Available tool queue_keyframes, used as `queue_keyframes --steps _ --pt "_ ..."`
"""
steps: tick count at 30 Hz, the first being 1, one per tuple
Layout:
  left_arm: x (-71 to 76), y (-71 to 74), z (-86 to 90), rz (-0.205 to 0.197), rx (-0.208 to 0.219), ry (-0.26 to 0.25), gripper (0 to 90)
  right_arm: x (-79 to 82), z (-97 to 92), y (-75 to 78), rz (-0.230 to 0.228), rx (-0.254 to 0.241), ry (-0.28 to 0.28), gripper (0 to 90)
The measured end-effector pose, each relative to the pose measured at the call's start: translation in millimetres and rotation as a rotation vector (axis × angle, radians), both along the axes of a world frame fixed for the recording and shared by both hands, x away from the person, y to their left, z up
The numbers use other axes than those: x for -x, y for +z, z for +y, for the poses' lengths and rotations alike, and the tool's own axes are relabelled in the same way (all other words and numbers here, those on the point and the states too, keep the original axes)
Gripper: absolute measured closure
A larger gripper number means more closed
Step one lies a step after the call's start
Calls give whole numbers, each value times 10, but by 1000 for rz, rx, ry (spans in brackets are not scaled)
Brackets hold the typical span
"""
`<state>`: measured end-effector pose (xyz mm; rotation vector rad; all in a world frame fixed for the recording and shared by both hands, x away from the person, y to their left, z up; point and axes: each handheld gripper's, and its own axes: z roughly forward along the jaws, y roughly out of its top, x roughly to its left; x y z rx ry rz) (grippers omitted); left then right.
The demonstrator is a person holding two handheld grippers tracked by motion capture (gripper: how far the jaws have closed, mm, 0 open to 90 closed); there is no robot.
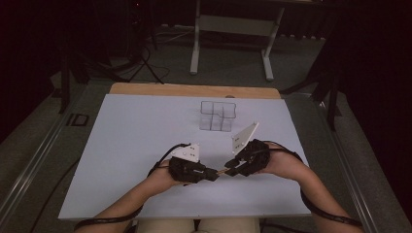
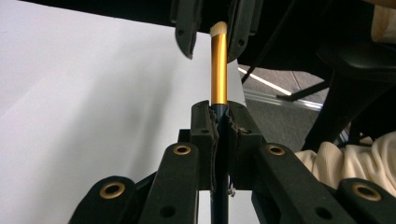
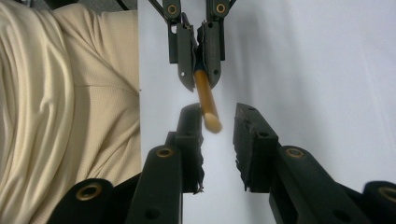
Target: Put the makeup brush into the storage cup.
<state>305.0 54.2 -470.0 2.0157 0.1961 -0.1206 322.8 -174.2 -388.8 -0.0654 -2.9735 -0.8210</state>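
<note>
A slim stick with a golden barrel (image 2: 219, 70), a pale cream end and a dark blue part is held level above the white table (image 1: 136, 145). My left gripper (image 2: 219, 112) is shut on the dark blue part, jaws tight around it. The right gripper (image 3: 219, 116) faces it head-on with its jaws apart. The stick's (image 3: 205, 95) cream end lies in that gap, close against one jaw and clear of the other. From above, the left gripper (image 1: 214, 174) and the right gripper (image 1: 229, 170) meet tip to tip near the table's front middle, the stick (image 1: 222, 171) bridging them.
A clear plastic box with compartments (image 1: 217, 115) stands on the table beyond the grippers. The person's cream garment (image 3: 56, 116) lies just past the table's near edge. A white-legged frame (image 1: 233, 29) stands on the floor behind the table.
</note>
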Motion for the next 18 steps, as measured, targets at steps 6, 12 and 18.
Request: queue_keyframes --steps 6,12,18 --pt "-3 -7 18 -3 28 -2 842 -1 3 26 2 -1 1 743" --pt "-18 3 29 -4 21 -1 841 1 30 23 8 0 21 812" --pt "-7 -16 35 -6 20 -5 841 -8 43 61 11 -16 15 798"
